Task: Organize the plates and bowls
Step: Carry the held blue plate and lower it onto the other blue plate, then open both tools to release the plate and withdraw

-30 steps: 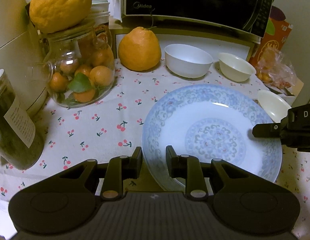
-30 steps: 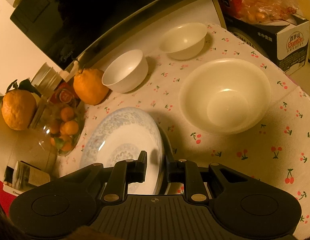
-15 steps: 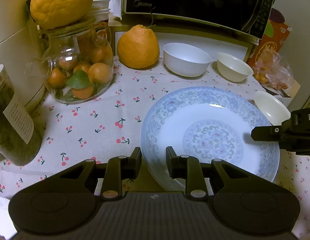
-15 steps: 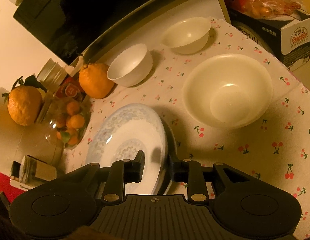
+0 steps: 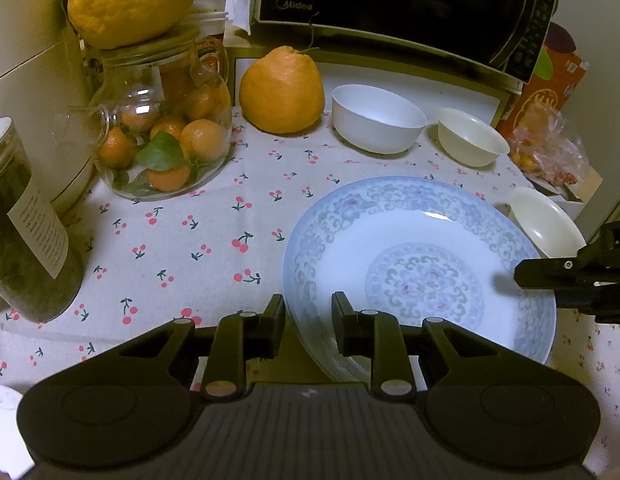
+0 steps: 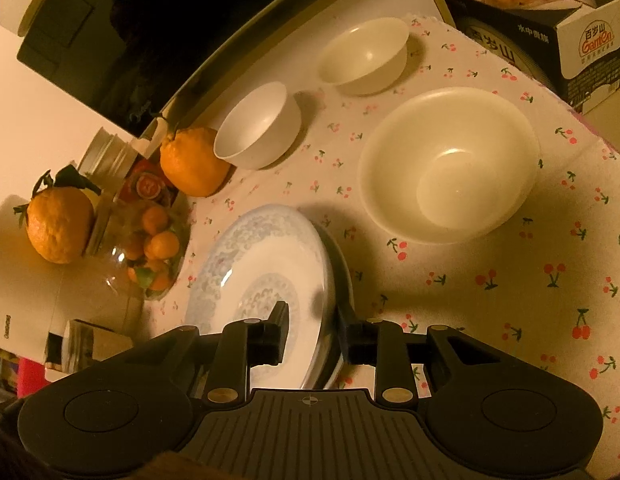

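A blue-patterned plate (image 5: pixel 422 264) (image 6: pixel 262 272) hangs tilted just above the cherry-print cloth (image 5: pixel 190 240). My left gripper (image 5: pixel 308 320) is shut on its near-left rim. My right gripper (image 6: pixel 316 324) straddles the opposite rim with its jaws eased apart; one finger (image 5: pixel 550 274) hovers over the plate's face and casts a shadow on it. A large cream bowl (image 6: pixel 450 168) (image 5: pixel 546 224) sits right of the plate. Behind stand a white bowl (image 5: pixel 378 120) (image 6: pixel 258 128) and a small cream bowl (image 5: pixel 470 136) (image 6: pixel 364 56).
A glass jar of small oranges (image 5: pixel 162 136) with a big citrus (image 5: pixel 130 0) on top stands at the left, another citrus (image 5: pixel 282 92) beside it. A microwave (image 5: pixel 390 8) closes the back. A dark jar (image 5: pixel 22 232) is near left; a carton (image 6: pixel 590 40) and fruit bag (image 5: pixel 550 148) sit right.
The right gripper's jaws have widened a little around the plate's rim, and that hand has rolled slightly. The left gripper keeps its hold in the same place.
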`<move>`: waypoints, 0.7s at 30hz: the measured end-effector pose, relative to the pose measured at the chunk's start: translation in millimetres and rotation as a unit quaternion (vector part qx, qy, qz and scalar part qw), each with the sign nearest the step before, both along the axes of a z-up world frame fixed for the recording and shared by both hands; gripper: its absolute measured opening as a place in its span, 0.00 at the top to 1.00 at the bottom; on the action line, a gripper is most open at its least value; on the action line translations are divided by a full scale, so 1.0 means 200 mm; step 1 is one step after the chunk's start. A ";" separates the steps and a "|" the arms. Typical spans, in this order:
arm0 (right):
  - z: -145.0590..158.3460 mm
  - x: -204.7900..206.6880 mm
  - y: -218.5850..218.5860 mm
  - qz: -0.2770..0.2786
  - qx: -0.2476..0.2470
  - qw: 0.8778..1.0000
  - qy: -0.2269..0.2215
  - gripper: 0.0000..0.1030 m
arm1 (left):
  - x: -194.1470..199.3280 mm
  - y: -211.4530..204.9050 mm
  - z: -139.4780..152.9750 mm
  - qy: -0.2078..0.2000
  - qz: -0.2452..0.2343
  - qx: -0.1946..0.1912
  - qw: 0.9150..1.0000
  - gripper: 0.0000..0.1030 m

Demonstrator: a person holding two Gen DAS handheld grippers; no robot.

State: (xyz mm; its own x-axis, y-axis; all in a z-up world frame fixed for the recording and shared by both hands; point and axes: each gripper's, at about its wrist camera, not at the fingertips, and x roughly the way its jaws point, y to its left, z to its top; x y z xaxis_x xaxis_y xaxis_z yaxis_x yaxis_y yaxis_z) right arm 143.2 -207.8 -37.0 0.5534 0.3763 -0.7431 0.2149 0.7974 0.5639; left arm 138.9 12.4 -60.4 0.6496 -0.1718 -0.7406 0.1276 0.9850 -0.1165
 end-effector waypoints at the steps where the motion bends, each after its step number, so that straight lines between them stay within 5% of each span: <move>1: 0.00 0.00 0.00 -0.001 -0.004 1.000 0.003 0.73 | 0.00 0.00 0.00 -0.001 0.000 0.000 1.000 0.78; 12: 0.04 -0.02 -0.04 0.003 0.016 1.000 -0.014 0.70 | -0.01 0.00 0.01 0.008 -0.003 -0.013 1.000 0.73; 13: 0.04 -0.02 -0.04 0.003 0.017 1.000 -0.013 0.68 | -0.01 0.00 0.01 0.006 -0.004 -0.014 1.000 0.71; 15: 0.05 -0.03 -0.04 0.002 0.022 1.000 -0.015 0.47 | -0.02 0.00 0.03 0.006 -0.011 -0.012 1.000 0.63; 21: 0.09 -0.08 0.00 0.020 0.014 0.999 -0.023 0.34 | -0.08 0.01 0.08 0.007 -0.029 -0.011 0.999 0.38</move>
